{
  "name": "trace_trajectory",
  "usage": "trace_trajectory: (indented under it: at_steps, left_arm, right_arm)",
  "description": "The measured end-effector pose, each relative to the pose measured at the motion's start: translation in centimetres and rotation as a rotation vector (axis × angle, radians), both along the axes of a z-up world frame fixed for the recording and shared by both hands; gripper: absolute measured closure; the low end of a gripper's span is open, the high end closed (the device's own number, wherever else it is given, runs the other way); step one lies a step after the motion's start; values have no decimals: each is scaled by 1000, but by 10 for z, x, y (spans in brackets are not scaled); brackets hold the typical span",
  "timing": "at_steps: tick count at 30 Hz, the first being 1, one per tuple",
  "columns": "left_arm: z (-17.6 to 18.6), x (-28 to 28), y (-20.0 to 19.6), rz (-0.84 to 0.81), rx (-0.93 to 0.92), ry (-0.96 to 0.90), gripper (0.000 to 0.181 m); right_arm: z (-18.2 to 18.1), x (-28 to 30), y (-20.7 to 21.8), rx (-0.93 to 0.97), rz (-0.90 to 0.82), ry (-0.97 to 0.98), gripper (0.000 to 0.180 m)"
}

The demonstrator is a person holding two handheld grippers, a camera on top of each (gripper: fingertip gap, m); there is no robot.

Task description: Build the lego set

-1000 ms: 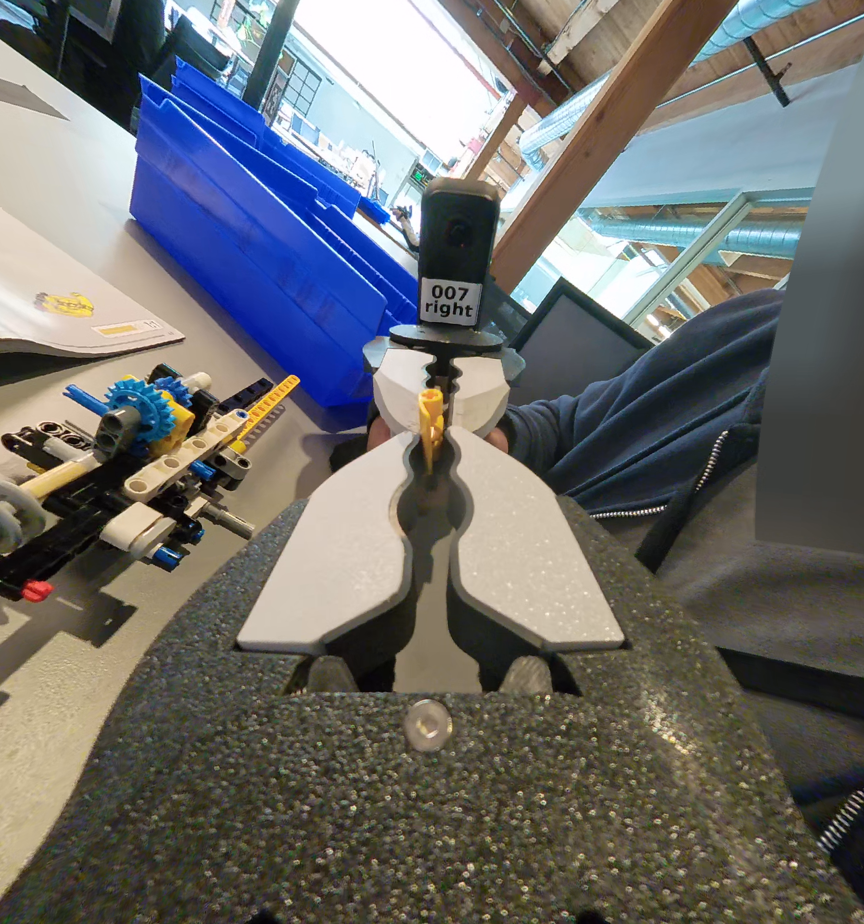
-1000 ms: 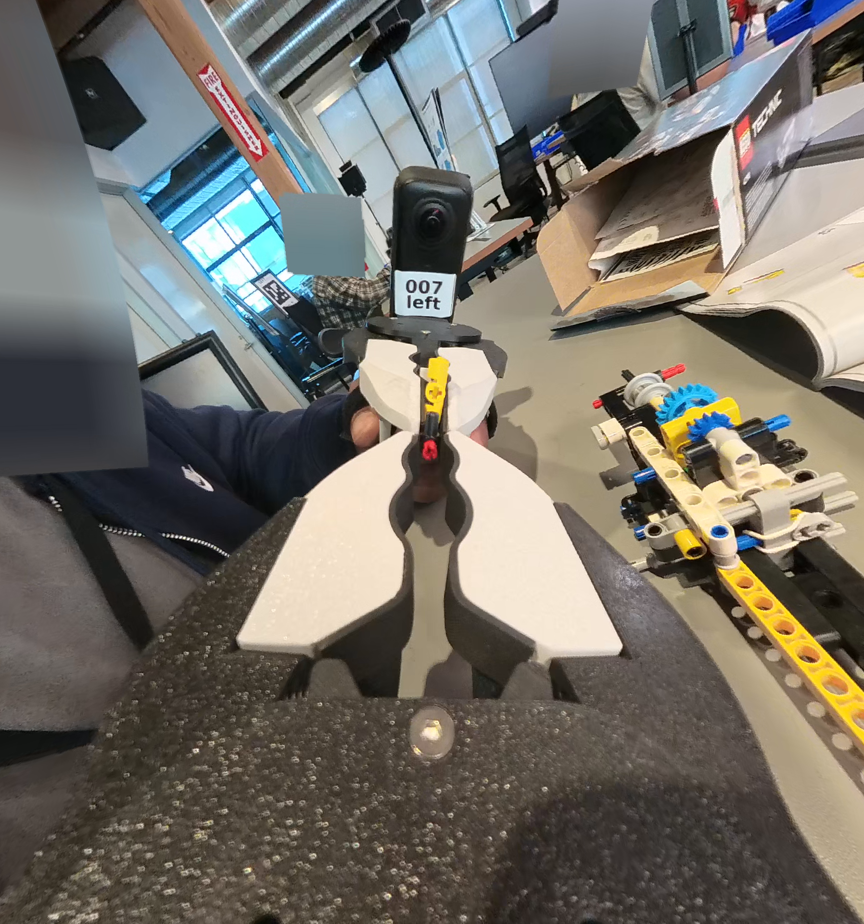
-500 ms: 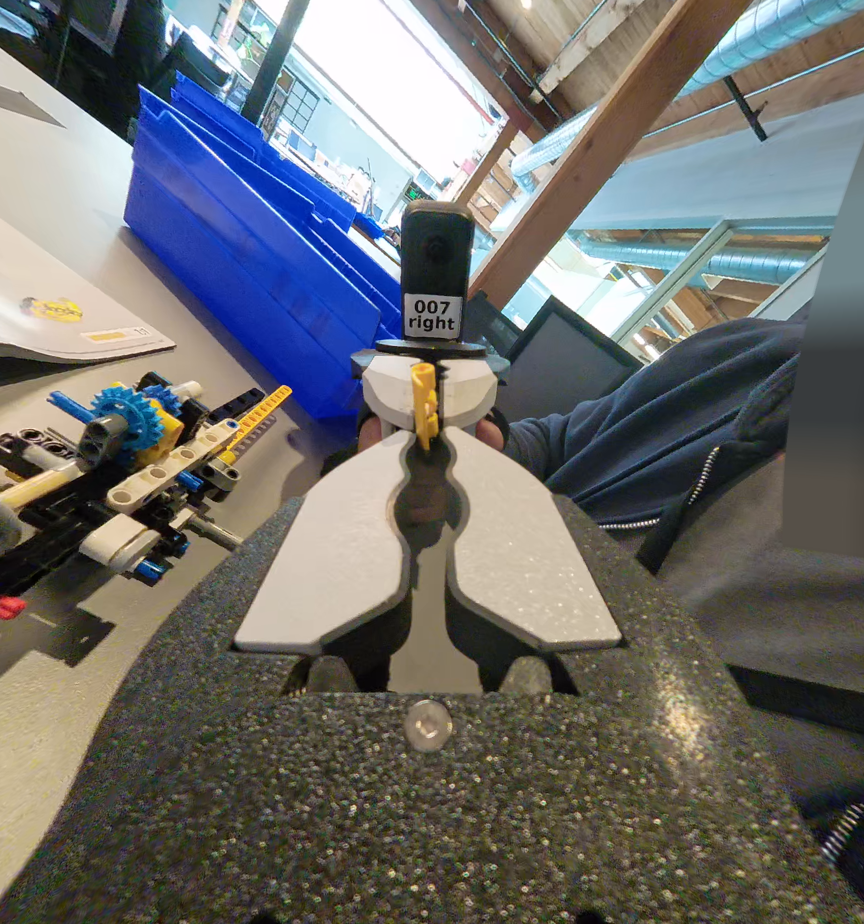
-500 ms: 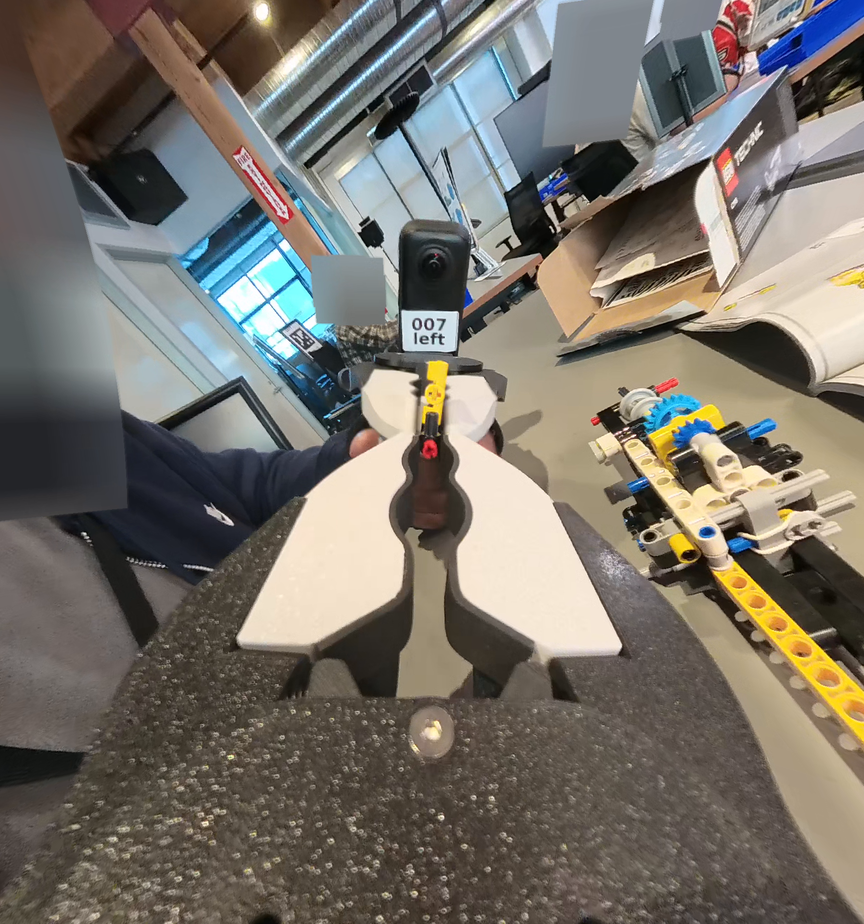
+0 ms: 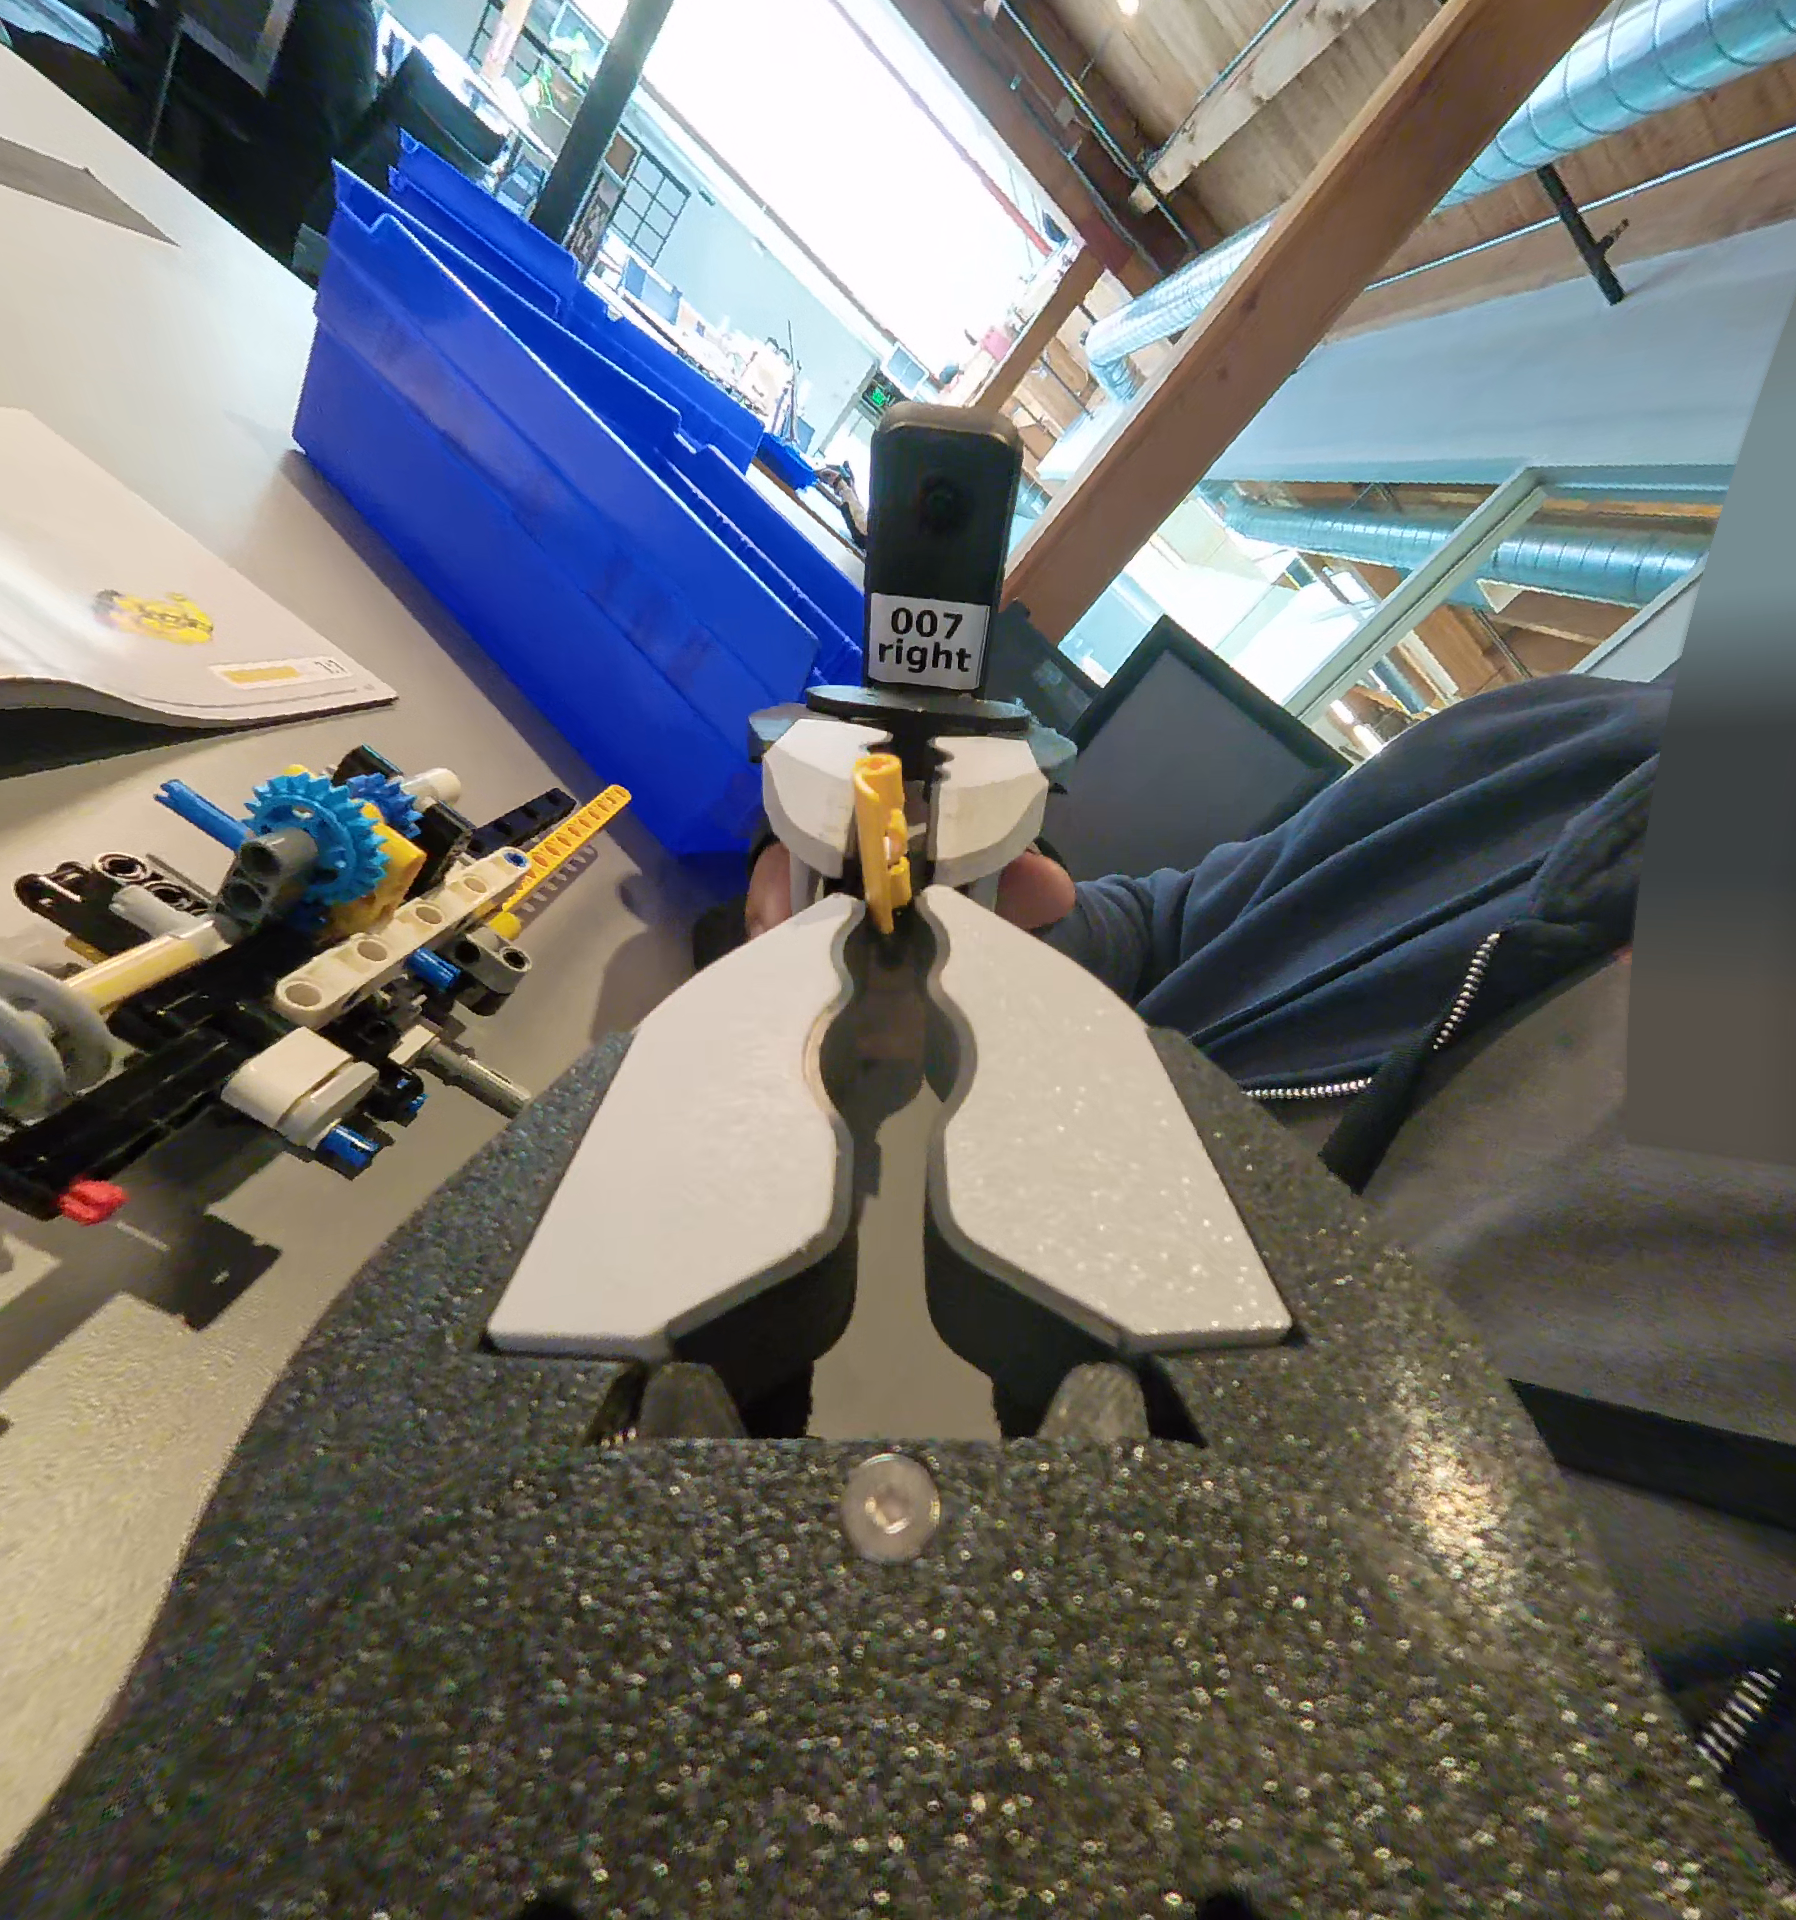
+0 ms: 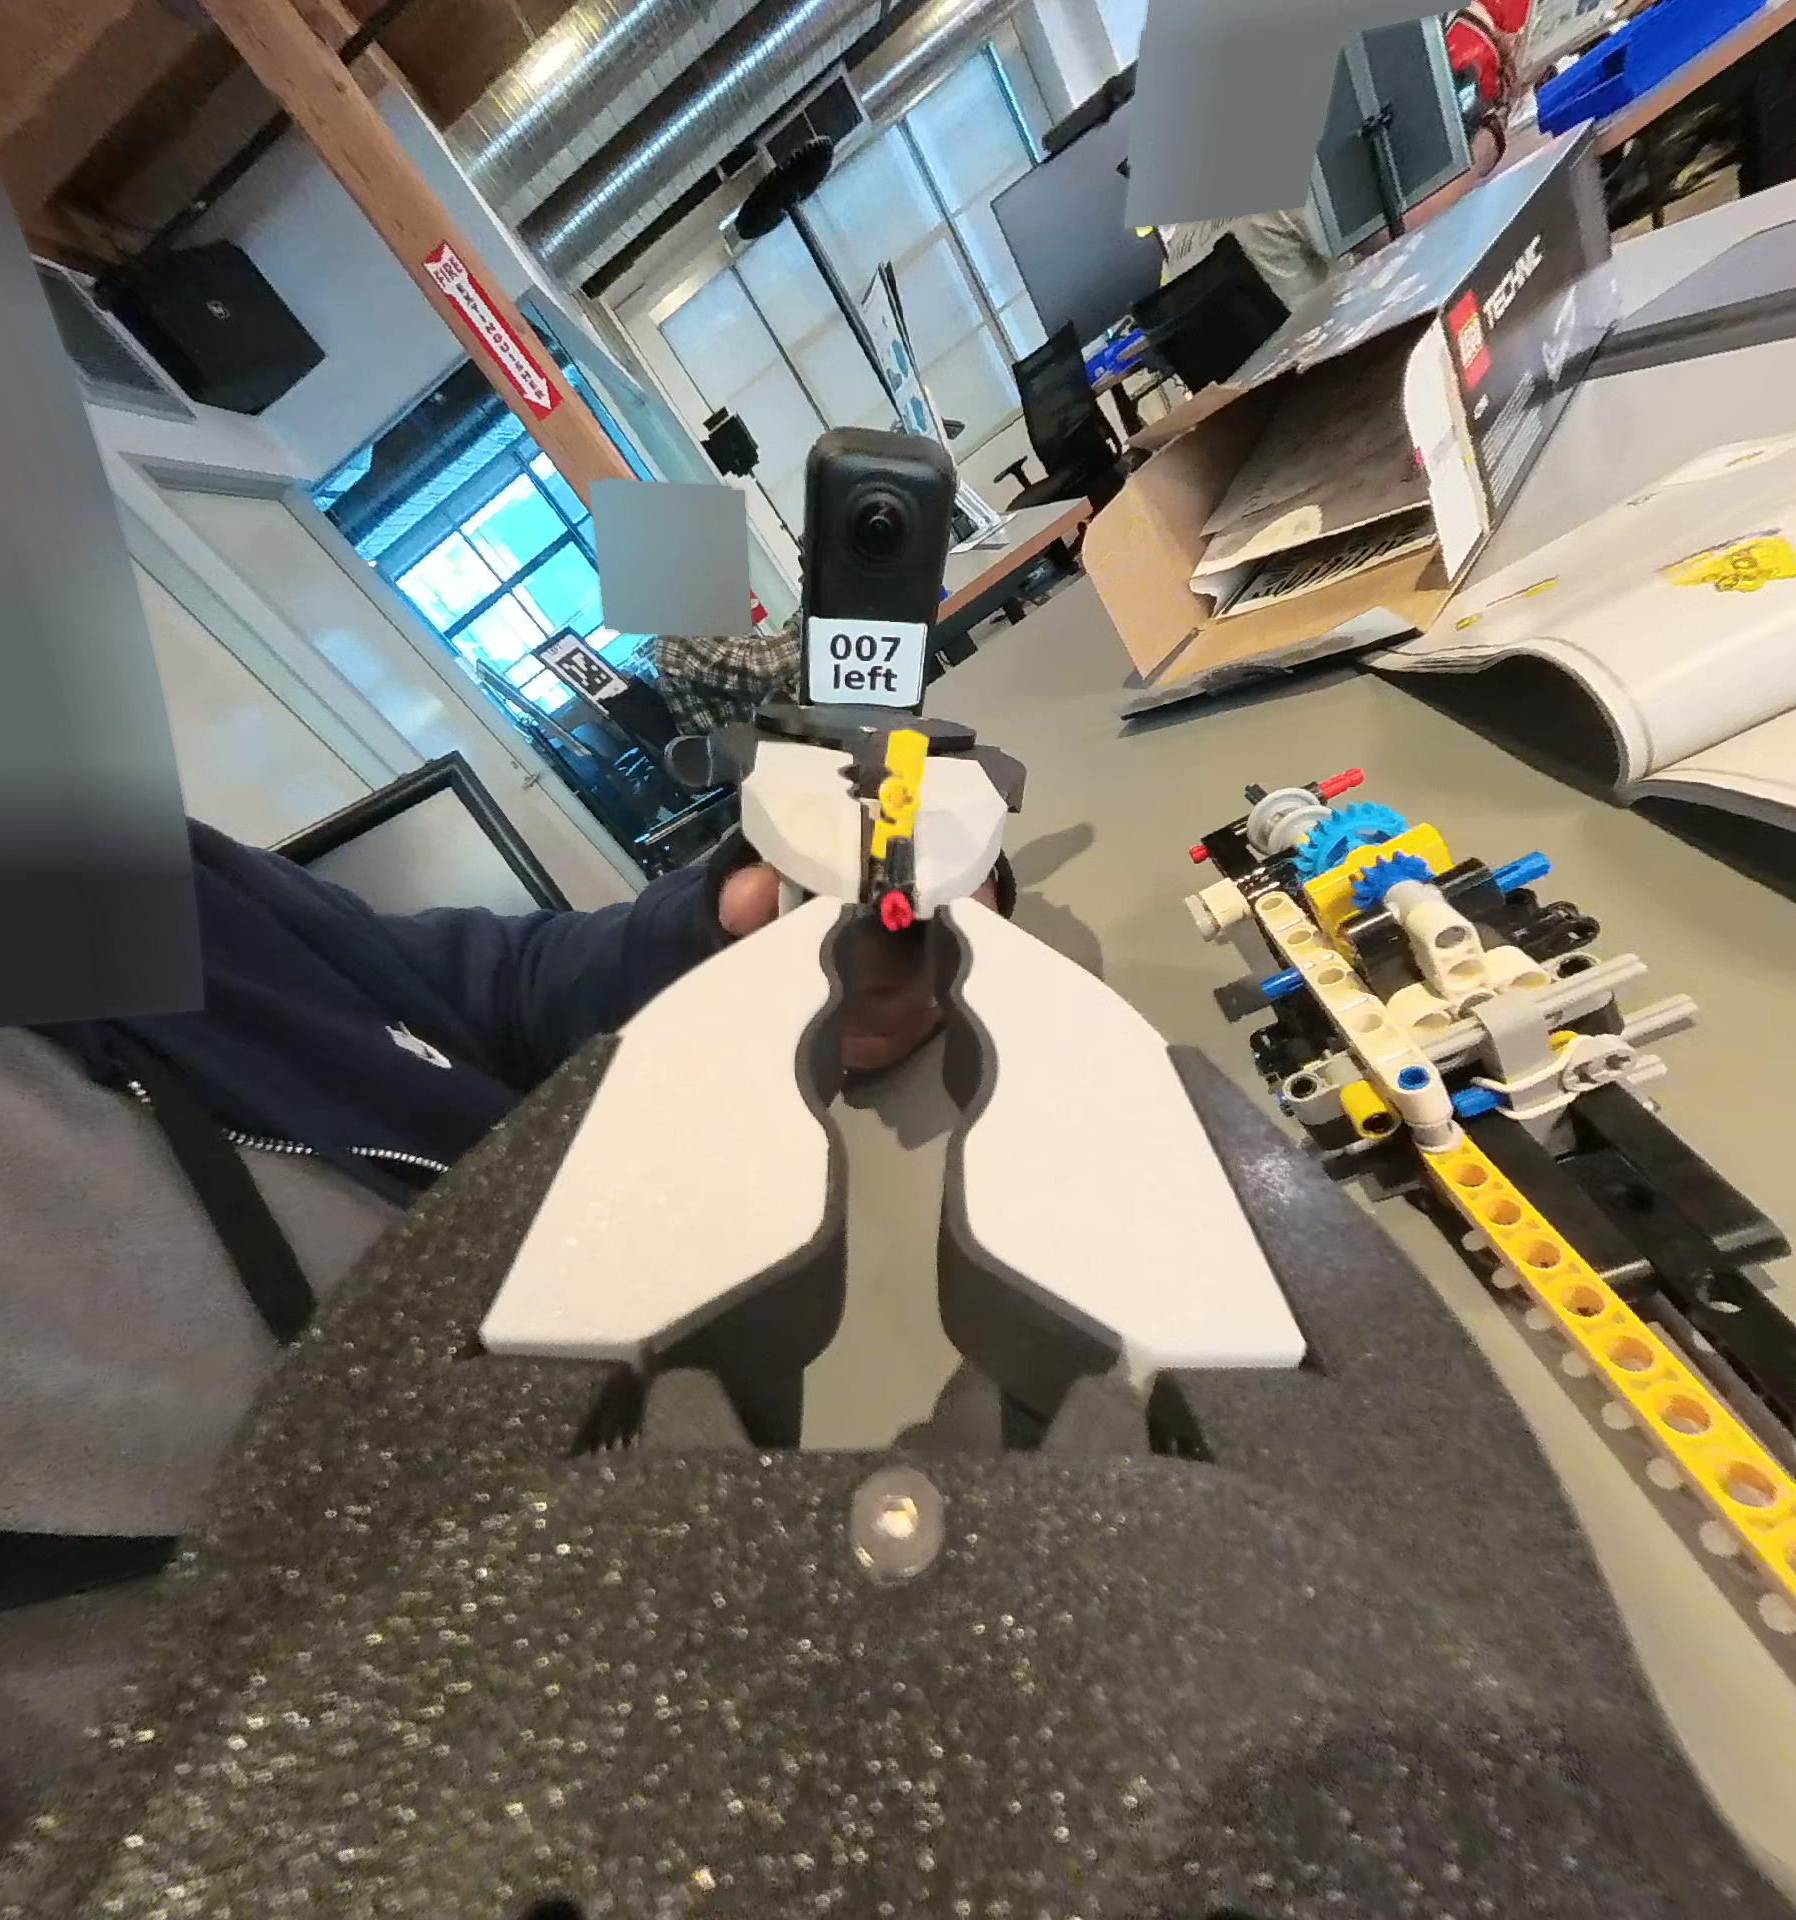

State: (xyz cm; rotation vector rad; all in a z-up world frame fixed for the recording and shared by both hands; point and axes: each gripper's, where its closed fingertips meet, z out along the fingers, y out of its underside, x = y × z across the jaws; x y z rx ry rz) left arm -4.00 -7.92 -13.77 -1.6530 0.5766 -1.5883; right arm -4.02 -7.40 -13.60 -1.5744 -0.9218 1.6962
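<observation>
The left hand-held gripper [image 5: 889, 914] and right hand-held gripper [image 6: 892, 914] are held tip to tip above the worktop [image 5: 63, 1475], both closed on one yellow Lego pin piece [image 5: 881, 844], its long axis running between them. The Lego chassis [image 6: 1445, 1018] lies alongside, lengthwise.

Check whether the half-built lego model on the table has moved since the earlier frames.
Cannot tell. The lego model keeps its spot beside the blue bin and booklet; small shifts in the picture look like camera motion.

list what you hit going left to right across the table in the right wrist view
Left gripper holding the yellow piece → lego build → open instruction booklet
</observation>
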Motion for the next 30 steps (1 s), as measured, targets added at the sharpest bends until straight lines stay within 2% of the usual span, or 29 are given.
trace_trajectory:
  at_steps: [30]
  left_arm:
    - [5,-18,16,76,-59,-90,173]
  right_arm:
    - [-4,4,9,-16,-27,-22,166]
